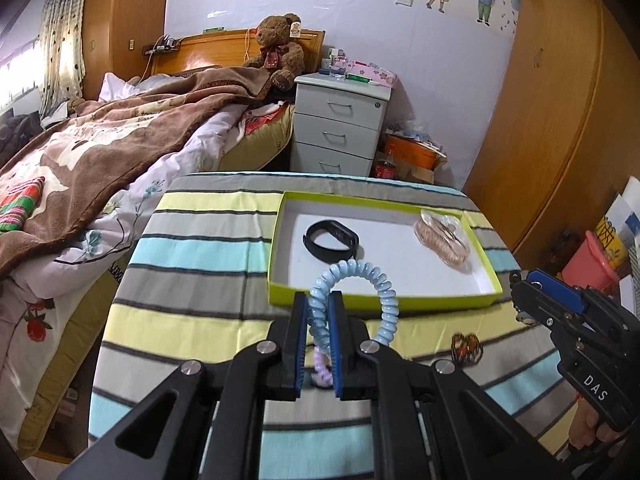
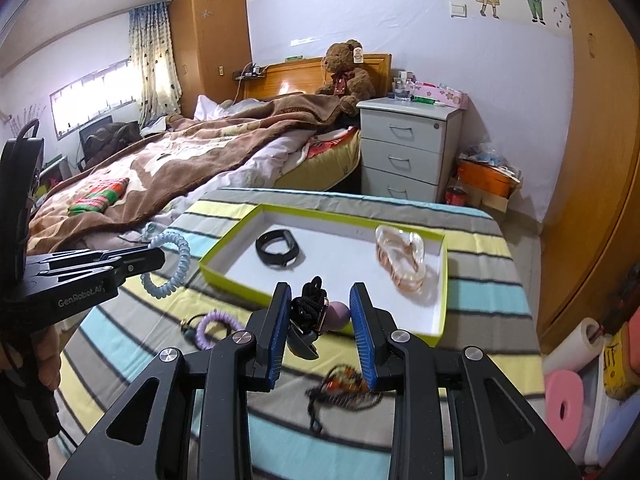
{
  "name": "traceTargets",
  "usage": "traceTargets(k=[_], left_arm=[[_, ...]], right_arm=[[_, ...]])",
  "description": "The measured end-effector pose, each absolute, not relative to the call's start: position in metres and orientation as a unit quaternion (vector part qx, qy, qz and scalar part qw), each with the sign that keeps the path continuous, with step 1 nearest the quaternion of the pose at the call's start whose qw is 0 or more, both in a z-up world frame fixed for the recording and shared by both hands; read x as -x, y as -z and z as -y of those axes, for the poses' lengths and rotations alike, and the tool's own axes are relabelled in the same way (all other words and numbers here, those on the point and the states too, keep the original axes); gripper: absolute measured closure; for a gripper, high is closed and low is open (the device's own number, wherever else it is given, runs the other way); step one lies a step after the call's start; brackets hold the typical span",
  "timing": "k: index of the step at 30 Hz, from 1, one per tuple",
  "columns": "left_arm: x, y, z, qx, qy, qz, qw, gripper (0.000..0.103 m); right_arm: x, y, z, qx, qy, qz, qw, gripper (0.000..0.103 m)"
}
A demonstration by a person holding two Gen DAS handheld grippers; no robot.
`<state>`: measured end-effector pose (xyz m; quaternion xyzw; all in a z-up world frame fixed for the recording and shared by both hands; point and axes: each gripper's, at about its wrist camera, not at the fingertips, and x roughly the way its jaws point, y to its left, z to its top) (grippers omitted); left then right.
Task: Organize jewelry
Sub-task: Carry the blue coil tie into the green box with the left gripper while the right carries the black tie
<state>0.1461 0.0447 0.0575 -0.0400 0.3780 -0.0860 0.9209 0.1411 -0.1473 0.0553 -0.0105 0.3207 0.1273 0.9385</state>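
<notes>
My left gripper [image 1: 319, 300] is shut on a light blue spiral bracelet [image 1: 372, 276], held above the striped cloth just in front of the lime-edged tray [image 1: 276, 248]; it also shows in the right wrist view [image 2: 172, 264]. The tray [image 2: 440, 280] holds a black wristband [image 1: 332, 238] and a clear peach hair claw [image 1: 442, 242]. My right gripper [image 2: 320, 304] is open around a black corded watch-like item [image 2: 308, 312] beside a mauve ball [image 2: 340, 314]. A purple spiral tie [image 2: 212, 328] and a beaded red-orange piece [image 2: 344, 390] lie on the cloth.
The striped table [image 1: 192, 248] stands at the foot of a bed [image 1: 80, 168]. A grey drawer unit [image 1: 340, 128] and an orange bin [image 1: 412, 152] stand behind it. A wooden wardrobe [image 1: 560, 100] is on the right, with pink rolls [image 2: 568, 404] at floor level.
</notes>
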Motion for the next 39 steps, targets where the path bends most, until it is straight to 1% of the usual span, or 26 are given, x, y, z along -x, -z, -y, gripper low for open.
traceTargets(k=[11,22,30,39], left_arm=[[-0.191,-0.054,-0.045,0.050,0.081,-0.388,0.917,0.092],[-0.232,-0.025,-0.036,0.060,0.077,-0.423,0.901,0.092],[-0.248,-0.007,-0.034,0.059,0.072,-0.441,0.893,0.092],[-0.258,0.007,-0.031,0.051,0.064,-0.452,0.888,0.092]], right_arm=[[-0.203,-0.054,0.140,0.031,-0.124,-0.335,0.934,0.072],[-0.271,-0.026,0.123,0.046,-0.125,-0.373,0.918,0.072],[-0.303,-0.002,0.114,0.056,-0.127,-0.406,0.903,0.072],[-0.320,0.013,0.107,0.069,-0.126,-0.428,0.892,0.072]])
